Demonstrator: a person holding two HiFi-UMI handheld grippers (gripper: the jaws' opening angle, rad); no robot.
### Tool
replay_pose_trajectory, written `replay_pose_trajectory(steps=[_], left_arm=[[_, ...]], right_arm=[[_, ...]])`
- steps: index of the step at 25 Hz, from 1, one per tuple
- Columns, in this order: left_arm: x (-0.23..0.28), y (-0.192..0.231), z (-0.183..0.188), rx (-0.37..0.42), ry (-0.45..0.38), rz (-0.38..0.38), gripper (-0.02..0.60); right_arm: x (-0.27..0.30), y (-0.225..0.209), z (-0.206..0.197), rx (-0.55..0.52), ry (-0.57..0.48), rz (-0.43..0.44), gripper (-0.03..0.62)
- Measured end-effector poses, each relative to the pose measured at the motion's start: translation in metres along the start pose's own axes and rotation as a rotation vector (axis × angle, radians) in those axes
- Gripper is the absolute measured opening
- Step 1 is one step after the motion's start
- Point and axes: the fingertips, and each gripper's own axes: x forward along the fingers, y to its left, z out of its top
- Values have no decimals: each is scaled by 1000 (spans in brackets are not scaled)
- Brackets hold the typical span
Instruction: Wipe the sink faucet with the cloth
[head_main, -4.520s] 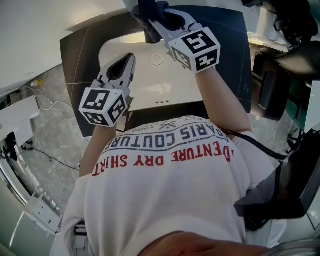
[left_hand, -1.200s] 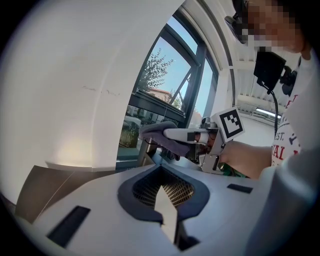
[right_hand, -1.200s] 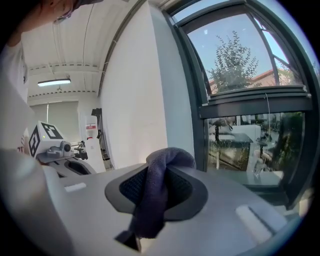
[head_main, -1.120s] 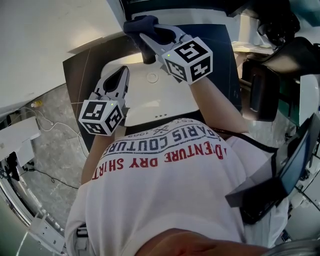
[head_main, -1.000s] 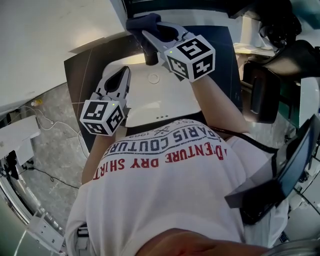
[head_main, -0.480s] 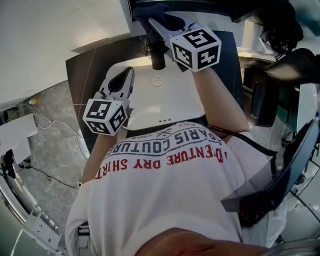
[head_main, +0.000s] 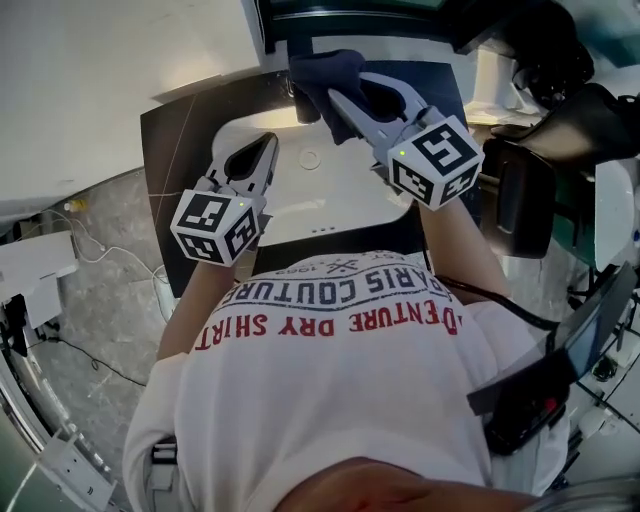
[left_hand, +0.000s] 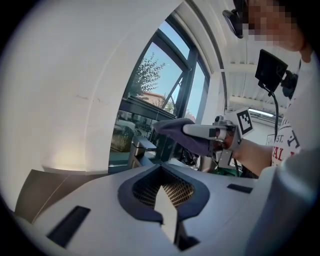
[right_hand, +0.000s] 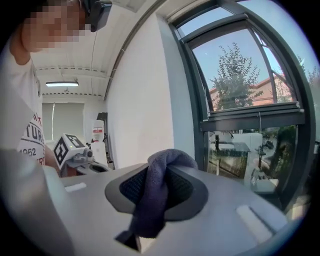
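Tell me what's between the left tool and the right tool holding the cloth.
Head view: only bare white sink basin and its round drain lie between the left tool and the right tool gripping the cloth.

Bright daylight poured in through the window (right_hand: 240, 80), and you had it ahead of you. The white wall (left_hand: 75, 75) left of the window glowed evenly, with a warm glare patch low down. Below the window the sink (head_main: 330, 190) looked washed out. Near the window the cloth (right_hand: 155, 195) showed dark yet sharp. Both gripper views bent hard at their rims, fading into black corners.
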Motion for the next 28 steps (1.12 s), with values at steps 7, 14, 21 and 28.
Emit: replay_pose_trajectory(steps=[7, 14, 21, 28], left_arm=[[-67, -142, -38, 59, -51, 5, 2], [-145, -286, -99, 111, -45, 32, 2], [-219, -364, -110, 97, -48, 56, 2], [-275, -416, -126, 143, -48, -23, 0]], right_arm=[[-150, 96, -59, 34, 20, 39, 69], [-294, 189, -128, 60, 42, 94, 69], [-364, 270, -126, 75, 59, 132, 69], [-410, 347, -119, 57, 36, 99, 69]])
